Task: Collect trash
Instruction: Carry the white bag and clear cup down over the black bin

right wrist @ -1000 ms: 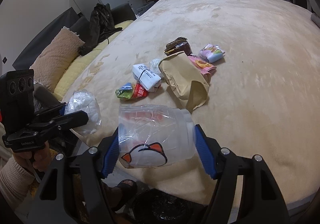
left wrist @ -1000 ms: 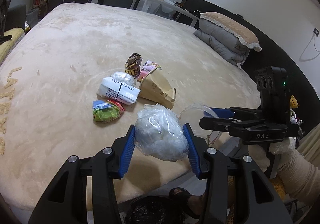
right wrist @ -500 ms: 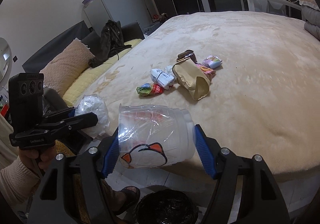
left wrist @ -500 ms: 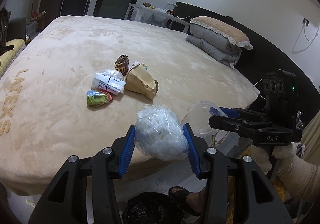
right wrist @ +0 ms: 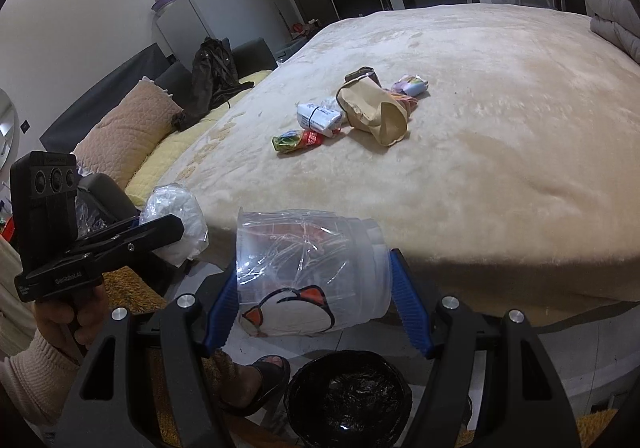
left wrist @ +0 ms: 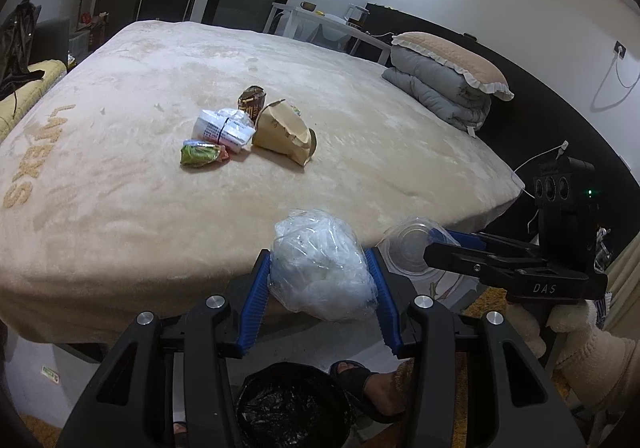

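My left gripper is shut on a crumpled clear plastic bag, held just off the bed's near edge. My right gripper is shut on a clear plastic cup with a printed cartoon figure, lying sideways between the blue pads. A black-lined trash bin stands on the floor below both grippers. More trash lies on the bed: a brown paper bag, a white wrapped packet, a green and red wrapper and a dark snack pouch.
The beige bed fills the middle of both views. A person's foot in a sandal stands beside the bin. A folded grey quilt and pillow sit at the bed's far right. A sofa with a pillow runs along the left.
Both grippers have drawn back from the bed with their loads, so the trash pile looks farther away. The bin below has come more fully into view.
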`<state>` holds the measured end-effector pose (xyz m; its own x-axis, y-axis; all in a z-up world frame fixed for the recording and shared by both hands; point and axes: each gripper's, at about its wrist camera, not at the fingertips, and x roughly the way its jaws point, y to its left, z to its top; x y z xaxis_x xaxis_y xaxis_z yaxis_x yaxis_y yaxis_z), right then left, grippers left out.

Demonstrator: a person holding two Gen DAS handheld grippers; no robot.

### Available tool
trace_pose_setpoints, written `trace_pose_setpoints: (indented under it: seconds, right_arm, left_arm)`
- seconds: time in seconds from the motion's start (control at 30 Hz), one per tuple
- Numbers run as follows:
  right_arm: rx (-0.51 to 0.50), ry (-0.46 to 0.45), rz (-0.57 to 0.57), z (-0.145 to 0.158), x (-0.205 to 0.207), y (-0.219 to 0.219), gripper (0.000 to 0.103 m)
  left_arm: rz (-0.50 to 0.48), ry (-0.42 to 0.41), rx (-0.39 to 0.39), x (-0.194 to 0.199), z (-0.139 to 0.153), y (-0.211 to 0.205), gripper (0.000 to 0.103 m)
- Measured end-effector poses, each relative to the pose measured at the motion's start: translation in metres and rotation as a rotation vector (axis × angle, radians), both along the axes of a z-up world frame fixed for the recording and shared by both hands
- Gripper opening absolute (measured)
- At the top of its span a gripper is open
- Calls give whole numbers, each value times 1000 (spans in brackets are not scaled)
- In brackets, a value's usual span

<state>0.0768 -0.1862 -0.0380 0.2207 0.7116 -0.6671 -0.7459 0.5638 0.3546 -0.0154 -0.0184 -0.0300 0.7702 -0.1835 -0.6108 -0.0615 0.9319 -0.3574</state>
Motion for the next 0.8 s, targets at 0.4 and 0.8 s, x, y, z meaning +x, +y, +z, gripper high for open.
trace_pose_setpoints:
  seconds: [0.4, 0.8]
  right_arm:
    - [-104, 163, 9, -45, -18, -11, 68]
    - [-293, 413, -42, -112, -12, -11, 68]
  left_arm:
    - [-33, 153, -55, -14, -43, -26, 46]
    - [-52, 430, -106, -8, -102, -33, 46]
